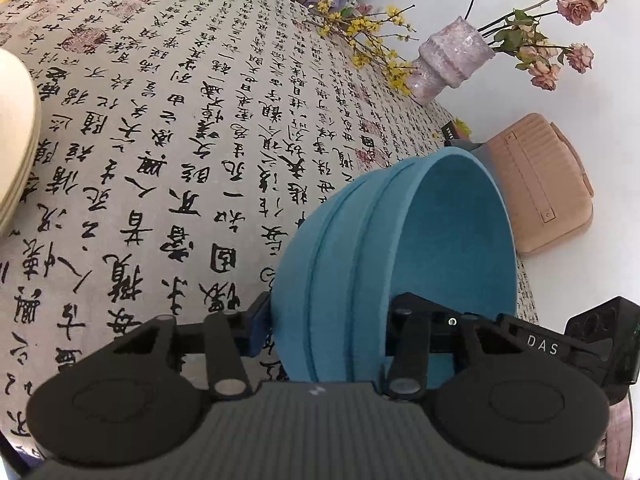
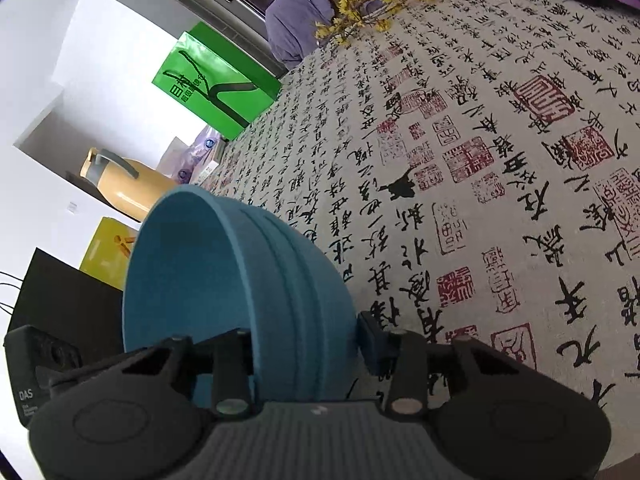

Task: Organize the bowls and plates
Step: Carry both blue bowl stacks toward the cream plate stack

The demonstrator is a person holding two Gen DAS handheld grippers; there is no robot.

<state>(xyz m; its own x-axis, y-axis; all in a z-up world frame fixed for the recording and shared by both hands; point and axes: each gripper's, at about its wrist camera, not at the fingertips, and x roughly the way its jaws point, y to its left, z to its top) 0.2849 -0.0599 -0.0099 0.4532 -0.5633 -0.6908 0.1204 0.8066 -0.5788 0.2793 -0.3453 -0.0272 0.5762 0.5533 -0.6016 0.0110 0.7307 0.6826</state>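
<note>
Blue bowls pinched at the rim by both grippers, above the calligraphy tablecloth (image 1: 160,152).

The nested blue bowl stack (image 1: 360,264) hangs tilted between the two tools, clear of the cream plates (image 1: 16,140) at the left edge. It looks stiff, matte and moderately heavy, probably chippable ceramic, so opposite rim walls are the sensible hold. The left gripper (image 1: 328,336) and the right gripper (image 2: 304,344) each stand narrowed, one finger inside and one outside the stacked rims.

Counter (image 1: 168,128) under calligraphy-print cloth (image 2: 460,168). On it: pale stacked plates (image 1: 16,128) at edge, glittery vase (image 1: 452,60) with dried roses, yellow blossom sprigs (image 1: 368,36).
</note>
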